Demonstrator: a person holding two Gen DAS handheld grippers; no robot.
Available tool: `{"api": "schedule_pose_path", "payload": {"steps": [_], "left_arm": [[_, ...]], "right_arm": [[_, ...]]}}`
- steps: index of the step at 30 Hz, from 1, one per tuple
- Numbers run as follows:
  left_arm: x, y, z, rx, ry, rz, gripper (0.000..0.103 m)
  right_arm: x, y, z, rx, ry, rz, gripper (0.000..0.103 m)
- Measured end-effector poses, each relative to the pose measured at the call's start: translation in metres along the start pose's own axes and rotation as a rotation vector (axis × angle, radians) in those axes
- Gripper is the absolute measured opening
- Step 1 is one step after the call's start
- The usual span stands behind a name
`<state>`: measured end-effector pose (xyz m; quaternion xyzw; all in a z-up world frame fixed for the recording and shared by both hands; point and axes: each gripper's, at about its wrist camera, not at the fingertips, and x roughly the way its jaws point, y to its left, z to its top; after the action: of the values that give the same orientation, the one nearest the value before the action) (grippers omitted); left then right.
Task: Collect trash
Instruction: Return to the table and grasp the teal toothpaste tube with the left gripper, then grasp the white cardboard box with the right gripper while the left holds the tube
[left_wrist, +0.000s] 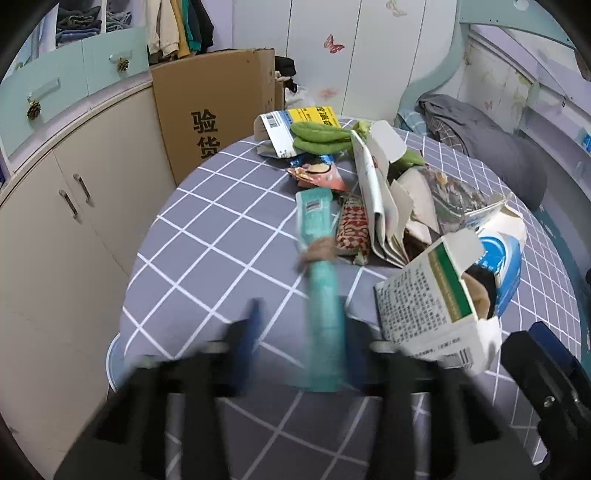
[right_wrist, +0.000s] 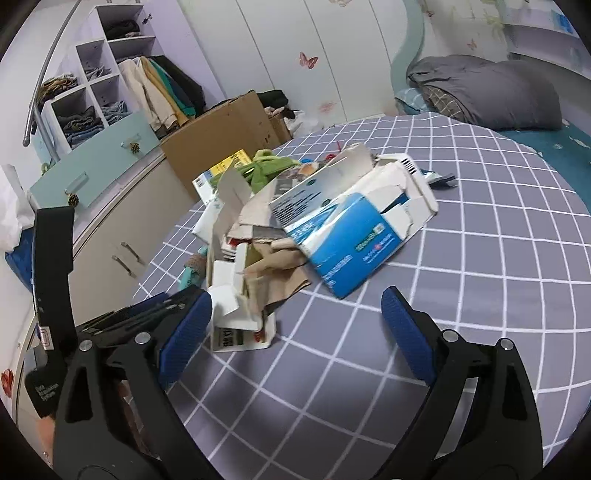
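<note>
The trash sits in one loose heap on the bed (right_wrist: 480, 288), on its grey checked cover, toward the edge that faces the cabinets (left_wrist: 74, 221). No bin or bag shows in either view, so I cannot tell where the pieces go; judging by the size of the heap, most of the collecting is left.

The left gripper (left_wrist: 301, 332) has its jaws set either side of a teal wrapper (left_wrist: 321, 266), whose far end lies against the heap. That view is blurred, so contact is not sure, but I judge it closed on the wrapper. The right gripper (right_wrist: 297, 325) hangs wide open over the near side of the heap, holding nothing, its left finger just beside a white box (right_wrist: 240, 325).

As far as I can count:
- one teal wrapper
- one blue-and-white box (right_wrist: 343, 236), torn open, on top
- one white box with printed text (left_wrist: 428, 306), at the near edge of the heap
- one yellow-and-white box (left_wrist: 295, 125), at the far side
- one green item (left_wrist: 317, 136), soft-looking, on it
- two or three small snack wrappers (left_wrist: 321, 173)
- several torn card sheets (left_wrist: 376, 199) in the middle, too tangled to count

A brown carton (left_wrist: 210, 110) stands beside the bed.
</note>
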<state>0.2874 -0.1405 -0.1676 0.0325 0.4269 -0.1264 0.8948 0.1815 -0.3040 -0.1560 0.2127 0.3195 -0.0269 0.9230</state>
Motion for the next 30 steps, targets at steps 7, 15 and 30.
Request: {"api": "schedule_pose_path", "payload": {"steps": [7,15,30], "left_arm": [[-0.020,0.018,-0.014,-0.019,-0.025,-0.030,0.012],[-0.036,0.042,-0.027,-0.062,-0.052,-0.058,0.011],[-0.036,0.060,-0.028,-0.091,-0.061,-0.113,0.011]], "right_arm": [[-0.002,0.018,-0.007,-0.015,0.003,0.036,0.091],[0.002,0.048,-0.002,-0.117,-0.002,0.054,0.067],[0.029,0.069,-0.003,-0.209,0.072,-0.009,0.032]]}}
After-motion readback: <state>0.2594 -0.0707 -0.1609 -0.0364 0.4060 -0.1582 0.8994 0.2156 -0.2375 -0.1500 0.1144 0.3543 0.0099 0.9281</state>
